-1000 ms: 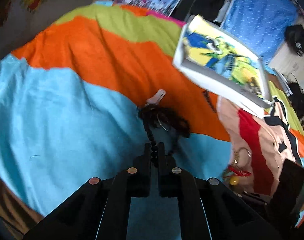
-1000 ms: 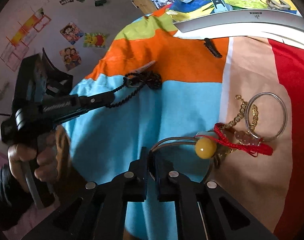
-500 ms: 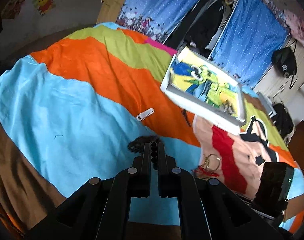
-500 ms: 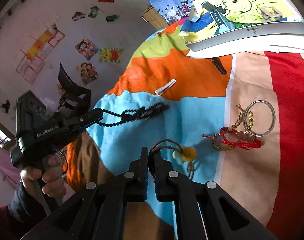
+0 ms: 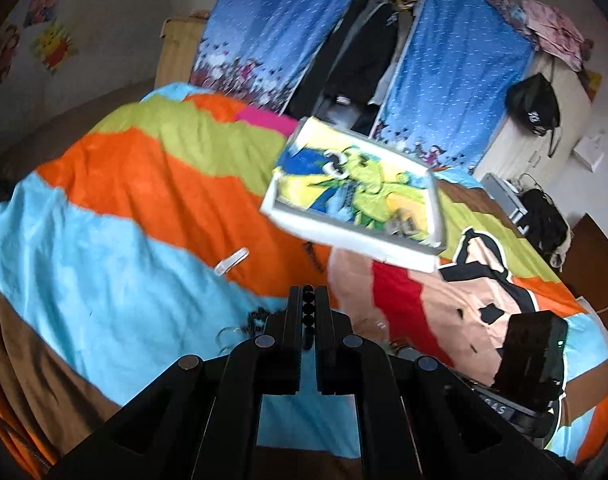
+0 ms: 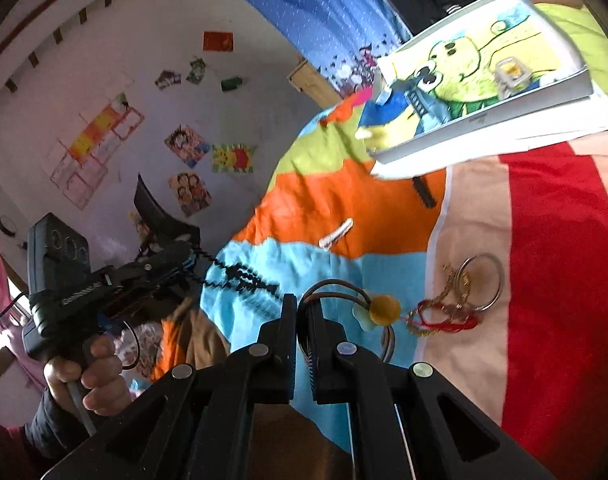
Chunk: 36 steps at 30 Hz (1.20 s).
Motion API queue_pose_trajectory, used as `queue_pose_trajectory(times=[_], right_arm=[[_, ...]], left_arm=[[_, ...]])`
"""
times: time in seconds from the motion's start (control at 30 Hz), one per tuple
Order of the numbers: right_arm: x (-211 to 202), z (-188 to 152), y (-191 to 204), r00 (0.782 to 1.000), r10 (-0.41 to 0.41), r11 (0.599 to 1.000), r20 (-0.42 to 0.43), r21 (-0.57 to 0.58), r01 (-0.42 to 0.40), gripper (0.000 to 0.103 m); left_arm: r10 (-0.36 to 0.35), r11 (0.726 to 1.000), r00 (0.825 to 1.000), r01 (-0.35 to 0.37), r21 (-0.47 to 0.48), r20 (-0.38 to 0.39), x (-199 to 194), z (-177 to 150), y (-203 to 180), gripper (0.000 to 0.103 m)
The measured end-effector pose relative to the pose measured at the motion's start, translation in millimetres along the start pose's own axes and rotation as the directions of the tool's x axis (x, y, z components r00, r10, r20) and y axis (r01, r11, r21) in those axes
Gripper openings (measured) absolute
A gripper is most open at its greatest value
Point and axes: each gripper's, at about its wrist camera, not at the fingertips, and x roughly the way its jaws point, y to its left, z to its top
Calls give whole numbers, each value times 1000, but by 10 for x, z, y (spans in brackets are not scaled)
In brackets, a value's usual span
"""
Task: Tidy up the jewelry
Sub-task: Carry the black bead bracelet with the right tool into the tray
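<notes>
I've got both sets of jaws clamped tight, left gripper [image 5: 308,312] on the black bead necklace [image 6: 243,276], right gripper [image 6: 301,320] on the brown hair tie [image 6: 336,286], both lifted clear of the bed [image 6: 384,264] so nothing snags heading for the white tray [image 6: 484,112].

only two bits of lettering show, and neither can be read with any certainty. in the right wrist view, pale letters run along the side of the black handheld device [image 6: 83,292] held by the person's hand [image 6: 91,376], too blurred to spell out. in the left wrist view, small pale characters sit on the dark body of the other handheld device [image 5: 500,408] at the lower right, also illegible. the wall posters [image 6: 187,146] carry cartoon figures but no readable words.
</notes>
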Motion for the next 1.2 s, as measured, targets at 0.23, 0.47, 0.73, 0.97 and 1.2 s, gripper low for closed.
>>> queue_pose_trajectory(times=[0.23, 0.47, 0.73, 0.97, 1.2], right_arm=[[-304, 187, -66, 996, -4, 1000, 87, 5, 4, 5], [-527, 664, -161, 981, -86, 989, 176, -102, 105, 5], [-610, 1332, -702, 937, -203, 958, 284, -140, 250, 5], [-571, 1714, -1319, 900, -276, 950, 337, -46, 308, 5], [-365, 1807, -1661, 896, -332, 937, 294, -8, 350, 5]], left_arm=[[-39, 998, 999, 38, 55, 22, -3, 219, -364, 3], [-72, 990, 997, 67, 125, 36, 371, 581, -774, 3], [-124, 978, 991, 112, 175, 57, 1077, 1108, -1151, 3], [-155, 973, 986, 143, 179, 57, 1881, 1416, -1326, 3], [-144, 980, 989, 145, 136, -16, 2685, 1359, -1246, 3]])
